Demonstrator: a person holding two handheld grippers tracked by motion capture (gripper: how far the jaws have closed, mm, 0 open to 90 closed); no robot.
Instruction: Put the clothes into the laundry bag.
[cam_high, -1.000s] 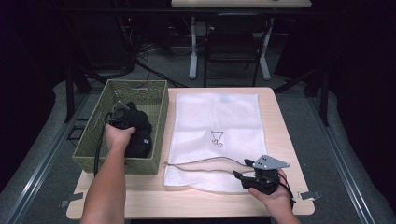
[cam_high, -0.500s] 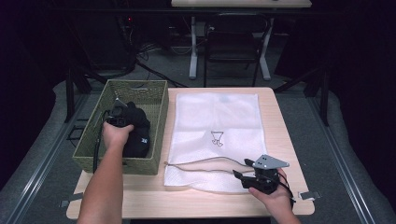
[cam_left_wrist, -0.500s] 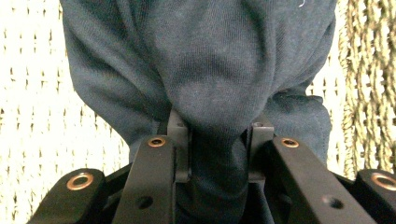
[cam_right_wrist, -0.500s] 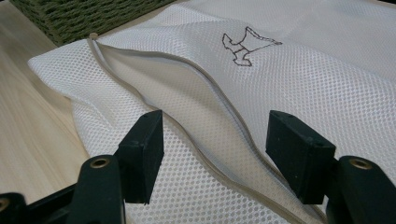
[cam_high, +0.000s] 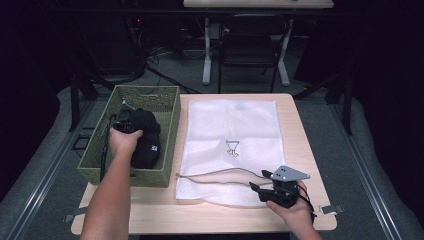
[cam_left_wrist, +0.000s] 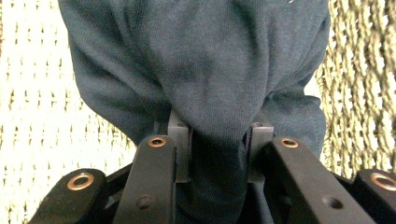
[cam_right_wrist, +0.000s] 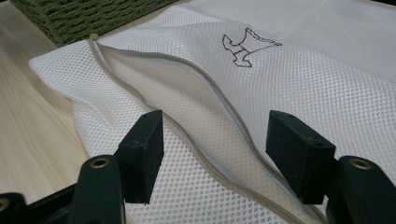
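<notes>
A dark blue-grey garment lies bunched in the green woven basket at the table's left. My left gripper is down in the basket, shut on a fold of that garment; the cloth bulges up between the pads. A white mesh laundry bag with a small printed figure lies flat on the table's middle. My right gripper rests at the bag's near edge, open, its jaws standing either side of the gaping zip opening without touching it.
The basket's woven wall closes in around the left gripper. The basket's corner stands just beyond the bag's opening. Bare wooden tabletop runs to the right of the bag and along the near edge. A chair and desk legs stand beyond the table.
My left hand has edged slightly toward the basket's far side with the garment in the jaws. The right gripper has stayed where it was.
</notes>
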